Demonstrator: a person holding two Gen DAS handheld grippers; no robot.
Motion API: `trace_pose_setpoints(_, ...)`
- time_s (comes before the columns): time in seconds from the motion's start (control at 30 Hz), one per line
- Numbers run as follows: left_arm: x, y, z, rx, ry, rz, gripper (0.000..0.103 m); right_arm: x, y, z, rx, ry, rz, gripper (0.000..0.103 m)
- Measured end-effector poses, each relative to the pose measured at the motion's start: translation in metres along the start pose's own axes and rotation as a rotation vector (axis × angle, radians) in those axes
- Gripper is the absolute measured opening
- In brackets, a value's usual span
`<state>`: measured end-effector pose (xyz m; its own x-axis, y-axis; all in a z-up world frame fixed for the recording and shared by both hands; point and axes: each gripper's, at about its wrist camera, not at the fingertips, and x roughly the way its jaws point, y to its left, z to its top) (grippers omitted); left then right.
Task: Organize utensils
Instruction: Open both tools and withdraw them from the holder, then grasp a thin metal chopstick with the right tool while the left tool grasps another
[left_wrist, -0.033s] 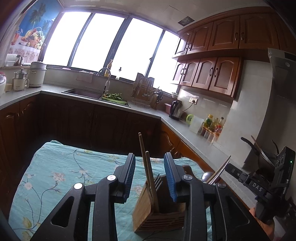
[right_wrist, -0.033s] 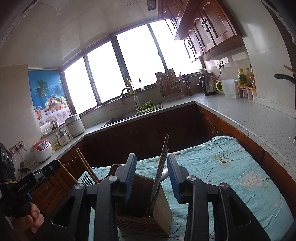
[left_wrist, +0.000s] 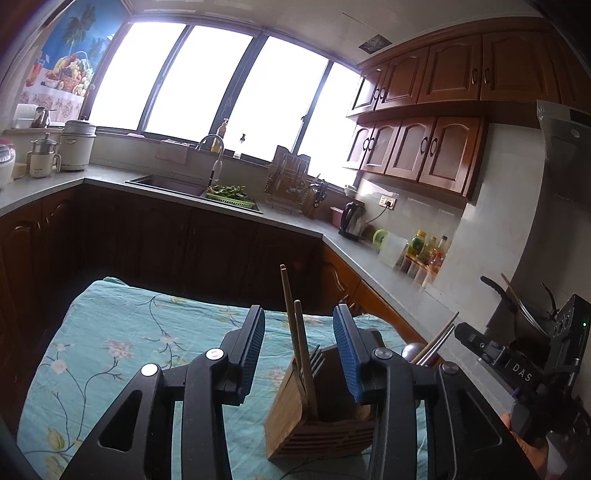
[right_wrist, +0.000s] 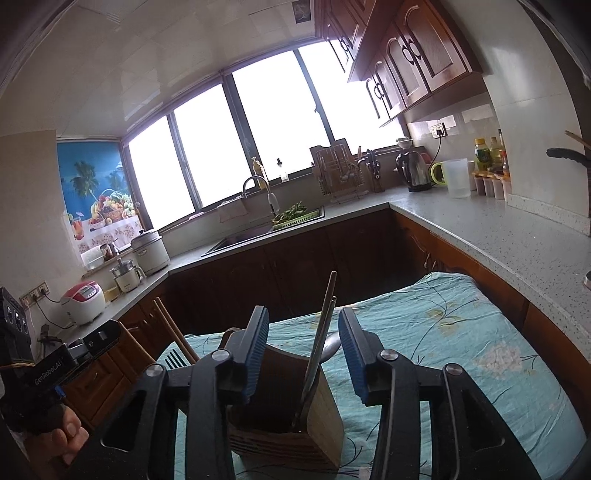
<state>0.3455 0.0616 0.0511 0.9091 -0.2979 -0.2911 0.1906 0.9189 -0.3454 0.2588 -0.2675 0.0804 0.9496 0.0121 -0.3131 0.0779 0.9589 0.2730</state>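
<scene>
A wooden utensil holder (left_wrist: 321, 417) stands on a teal floral cloth (left_wrist: 122, 343). In the left wrist view, two wooden chopsticks (left_wrist: 295, 332) and a fork (left_wrist: 314, 360) rise from it, framed by my left gripper (left_wrist: 299, 347). Its jaws are opening and the pads touch nothing. A spoon (left_wrist: 412, 349) and metal chopsticks (left_wrist: 437, 339) stick out at the holder's right. In the right wrist view, my right gripper (right_wrist: 304, 347) frames the metal chopsticks (right_wrist: 321, 332) standing in the holder (right_wrist: 291, 413). Its jaws are also opening, clear of them.
A grey L-shaped counter (right_wrist: 517, 243) runs behind and to the right of the cloth. It carries a sink (left_wrist: 166, 184), a kettle (left_wrist: 352, 219), bottles (left_wrist: 424, 247) and a rice cooker (right_wrist: 83, 301). A hand (right_wrist: 62, 439) holds the left gripper's body at the lower left.
</scene>
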Motion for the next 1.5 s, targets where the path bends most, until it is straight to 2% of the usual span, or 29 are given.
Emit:
trace_pose_setpoints(0.03, -0.003, 0.000, -0.004, -0.002, 0.000, 0.003, 0.045, -0.004, 0.000, 0.001, 0.005, -0.009, 0.006, 0.050)
trace_pose_setpoints(0.1, -0.012, 0.002, -0.006, -0.012, 0.000, 0.011, 0.065, -0.012, 0.000, 0.003, 0.012, -0.027, 0.011, 0.069)
trace_pose_setpoints(0.17, -0.023, 0.003, -0.010, -0.017, -0.006, 0.019, 0.071, -0.020, 0.000, 0.003, 0.016, -0.041, 0.020, 0.084)
trace_pose_setpoints(0.2, -0.027, 0.003, -0.011, -0.017, -0.002, 0.025, 0.076, -0.025, 0.001, 0.002, 0.016, -0.045, 0.026, 0.088)
trace_pose_setpoints(0.3, -0.045, 0.003, -0.020, -0.017, 0.015, 0.045, 0.080, -0.036, 0.003, -0.003, 0.011, -0.034, 0.044, 0.094)
trace_pose_setpoints(0.73, -0.121, -0.006, -0.058, -0.024, 0.149, 0.102, 0.085, -0.078, -0.007, -0.056, 0.013, 0.119, 0.022, 0.098)
trace_pose_setpoints(0.97, -0.155, -0.014, -0.079, -0.025, 0.191, 0.125, 0.086, -0.107, -0.011, -0.088, 0.005, 0.160, 0.009, 0.098)
trace_pose_setpoints(1.23, -0.181, -0.018, -0.094, -0.027, 0.236, 0.142, 0.086, -0.123, -0.015, -0.116, 0.015, 0.214, -0.001, 0.098)
trace_pose_setpoints(1.5, -0.181, -0.026, -0.109, -0.013, 0.318, 0.138, 0.086, -0.122, -0.017, -0.136, 0.012, 0.270, -0.004, 0.098)
